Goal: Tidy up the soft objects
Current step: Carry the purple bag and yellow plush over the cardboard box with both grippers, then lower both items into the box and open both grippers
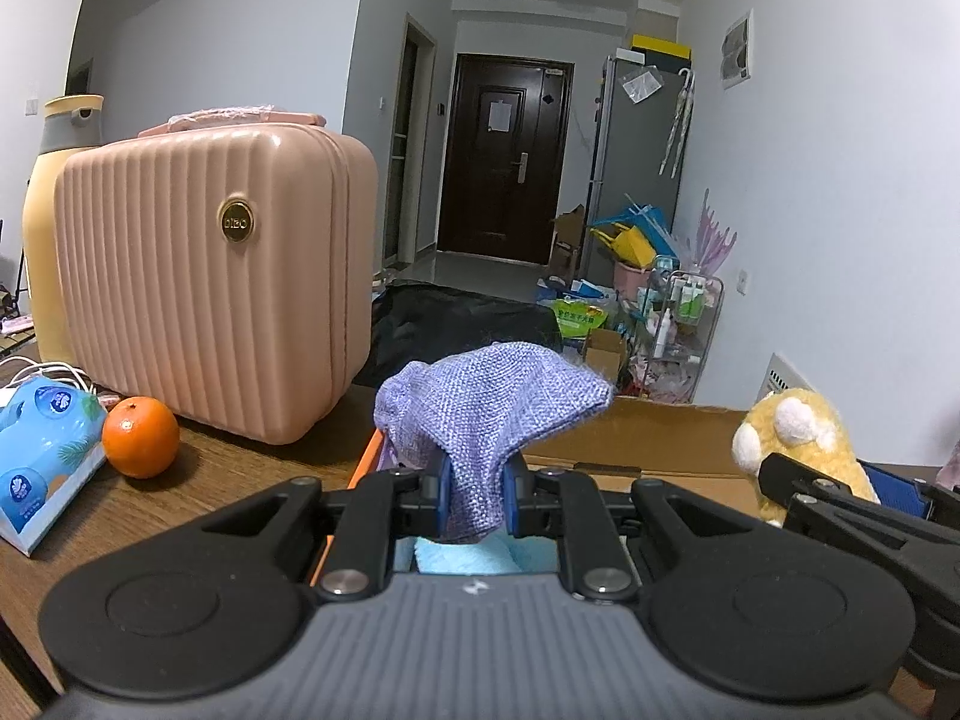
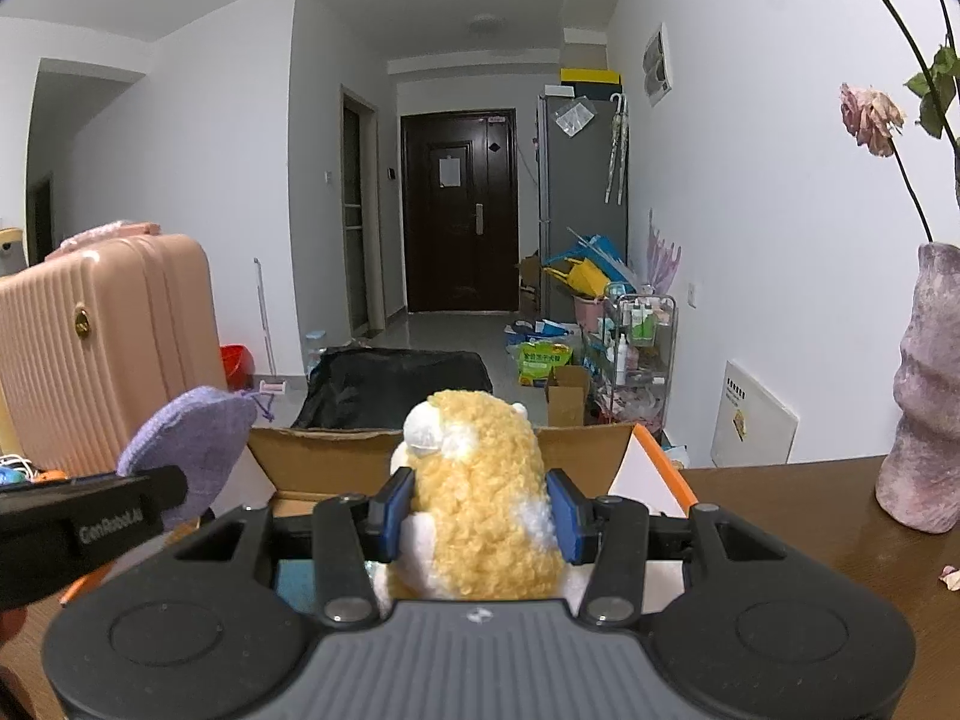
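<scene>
Left wrist view: left gripper (image 1: 475,495) pinching soft, light purple knitted pouch (image 1: 480,414) by its bunched middle above cardboard box (image 1: 660,438); right gripper (image 2: 480,513) squeezing compressible yellow plush toy (image 2: 480,480) around body, near box.

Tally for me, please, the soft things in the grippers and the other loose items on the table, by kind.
Purple woven pouch: 1
Yellow plush toy: 1
Orange: 1
Tissue pack: 1
Pink case: 1
Vase: 1
Total: 6
</scene>
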A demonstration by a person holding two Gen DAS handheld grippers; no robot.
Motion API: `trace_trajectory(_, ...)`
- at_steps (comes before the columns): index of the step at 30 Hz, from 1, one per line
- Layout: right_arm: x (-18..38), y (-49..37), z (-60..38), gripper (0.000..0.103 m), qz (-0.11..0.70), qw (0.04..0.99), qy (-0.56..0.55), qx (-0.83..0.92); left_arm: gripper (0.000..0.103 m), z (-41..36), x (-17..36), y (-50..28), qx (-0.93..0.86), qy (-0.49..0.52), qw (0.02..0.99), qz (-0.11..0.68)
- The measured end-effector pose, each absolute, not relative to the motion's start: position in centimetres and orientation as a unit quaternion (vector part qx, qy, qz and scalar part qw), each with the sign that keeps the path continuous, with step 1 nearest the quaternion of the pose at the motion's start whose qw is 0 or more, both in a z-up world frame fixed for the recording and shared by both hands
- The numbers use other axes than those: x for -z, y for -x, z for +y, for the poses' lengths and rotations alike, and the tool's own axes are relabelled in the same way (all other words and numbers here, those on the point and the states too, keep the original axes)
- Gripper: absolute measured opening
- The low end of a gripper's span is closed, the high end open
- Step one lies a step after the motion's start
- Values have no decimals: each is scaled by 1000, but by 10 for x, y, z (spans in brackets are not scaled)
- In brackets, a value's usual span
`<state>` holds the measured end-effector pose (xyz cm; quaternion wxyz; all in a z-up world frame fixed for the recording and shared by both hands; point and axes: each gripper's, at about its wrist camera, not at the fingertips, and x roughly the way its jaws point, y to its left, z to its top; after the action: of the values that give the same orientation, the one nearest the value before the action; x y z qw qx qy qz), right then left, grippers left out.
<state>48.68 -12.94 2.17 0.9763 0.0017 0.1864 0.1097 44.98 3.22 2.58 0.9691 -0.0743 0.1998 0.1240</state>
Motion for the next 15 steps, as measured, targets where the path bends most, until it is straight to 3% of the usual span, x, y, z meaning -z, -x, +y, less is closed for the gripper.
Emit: trace_trajectory(15,-14,-498,-133,48,212,971,-27,-106,18,32,-20,-453,-130,65,968,206)
